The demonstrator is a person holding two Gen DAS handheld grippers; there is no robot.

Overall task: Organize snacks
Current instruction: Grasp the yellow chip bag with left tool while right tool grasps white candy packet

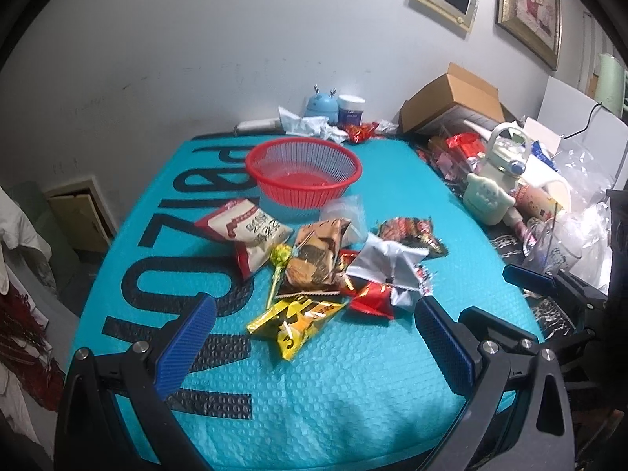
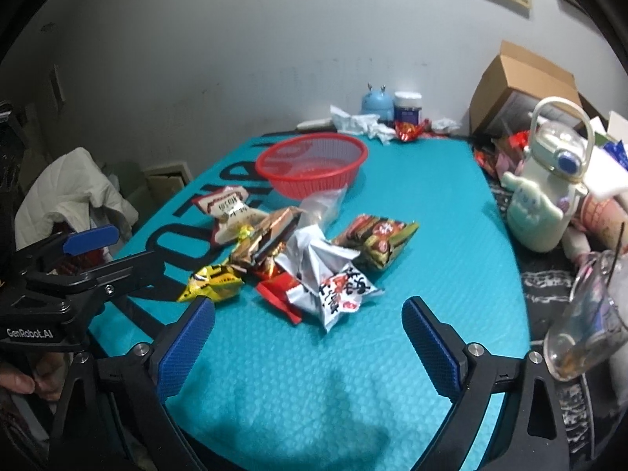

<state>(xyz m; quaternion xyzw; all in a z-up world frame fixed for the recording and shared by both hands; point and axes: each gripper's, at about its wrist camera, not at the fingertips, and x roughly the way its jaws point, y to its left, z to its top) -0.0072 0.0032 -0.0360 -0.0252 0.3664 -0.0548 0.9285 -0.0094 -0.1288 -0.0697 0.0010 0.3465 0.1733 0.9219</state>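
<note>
Both tools, left (image 1: 314,337) and right (image 2: 308,343), hang spread and empty. The snack pile (image 1: 314,263) lies at twelve o'clock of each, the red basket (image 1: 303,172) beyond; the yellow packet (image 1: 292,320) sits nearest the left tool.

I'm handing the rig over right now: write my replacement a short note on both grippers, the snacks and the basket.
Left gripper: open, empty, above the mat's near edge.
Right gripper: open, empty, fingers either side of the silver packet.
Red basket: at the far end of the teal mat, empty.
Snack pile: mid-mat, in front of the basket; includes a yellow packet and a lollipop.
Done: nothing sorted yet.
Left: all of the snacks, probably into the basket.
</note>
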